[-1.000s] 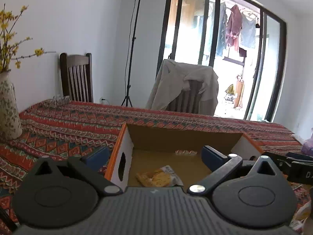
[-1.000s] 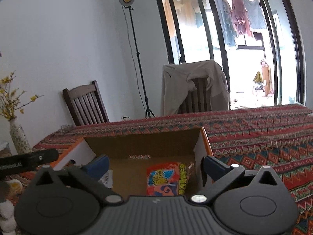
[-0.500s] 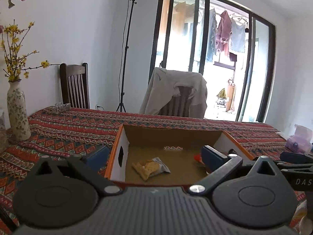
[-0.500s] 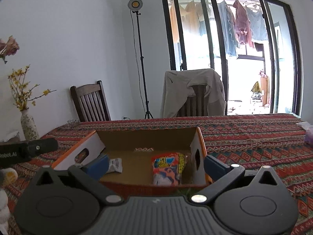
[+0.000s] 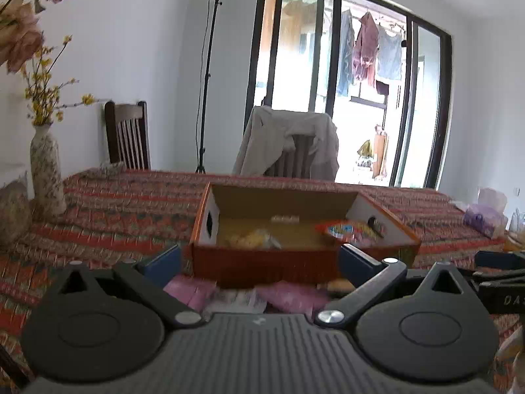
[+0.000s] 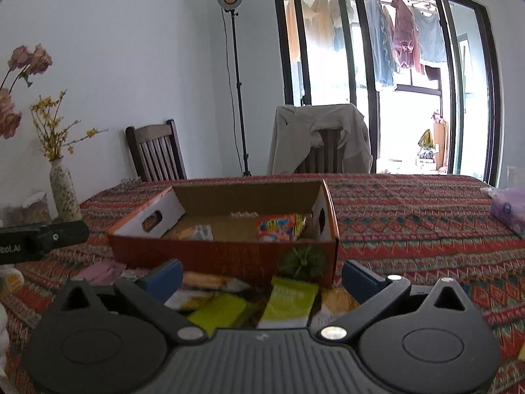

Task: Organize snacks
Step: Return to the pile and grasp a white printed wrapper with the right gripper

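Snack box on a patterned table (image 6: 410,223) by glass balcony doors (image 6: 387,75)
Left gripper (image 5: 259,262) and right gripper (image 6: 262,274) hover with fingers spread wide, empty, above loose packets (image 6: 288,302) before the cardboard box (image 6: 223,252)

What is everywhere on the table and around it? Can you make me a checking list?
Surface: table under a patterned red cloth.
Job's things: open cardboard box holding a yellow packet and a red packet; green packets and pink packets lie in front of it.
Clutter: flower vase, purple tissue pack.
Tongs: left tongs open, empty; right tongs open, empty.
Cables: one down the lamp stand.
Surroundings: two chairs, one draped with a jacket; laundry outside.
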